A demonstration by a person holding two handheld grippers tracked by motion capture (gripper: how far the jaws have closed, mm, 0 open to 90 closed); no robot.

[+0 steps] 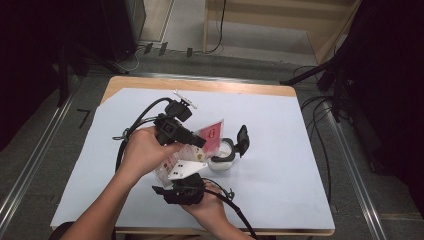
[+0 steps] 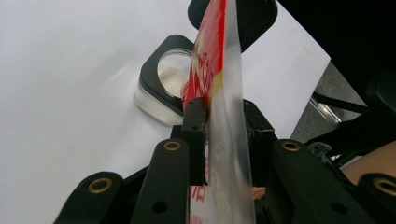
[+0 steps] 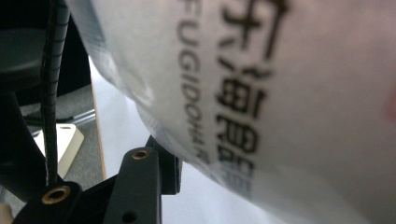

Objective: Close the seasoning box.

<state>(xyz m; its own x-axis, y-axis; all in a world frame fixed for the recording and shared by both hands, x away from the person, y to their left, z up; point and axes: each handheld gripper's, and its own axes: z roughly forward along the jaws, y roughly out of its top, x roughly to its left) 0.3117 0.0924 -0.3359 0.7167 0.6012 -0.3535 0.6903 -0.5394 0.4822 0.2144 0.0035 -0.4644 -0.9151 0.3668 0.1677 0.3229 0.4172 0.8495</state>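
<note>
A pouch point(image 1: 211, 134), red at its top and clear with white contents lower down, is held above the white table cover point(image 1: 280, 165). My left gripper point(image 1: 199, 142) comes in from the left and is shut on the pouch's edge point(image 2: 224, 116), one pad on each side. My right gripper point(image 1: 180, 174) is below it, nearer the person, shut on the pouch's lower part. There the printed film point(image 3: 261, 102) rests against one finger point(image 3: 161, 163) and hides the other. Just right of the pouch stands a clear container point(image 1: 222, 160) with a black rim point(image 2: 154, 65) and its hinged lid point(image 1: 243, 139) raised.
The table's wooden edge point(image 1: 200, 85) runs along the far side. Black cables point(image 1: 135, 122) trail from both grippers over the left and front of the cover. Dark stands point(image 1: 320, 75) and floor cables lie off the table's right and left sides.
</note>
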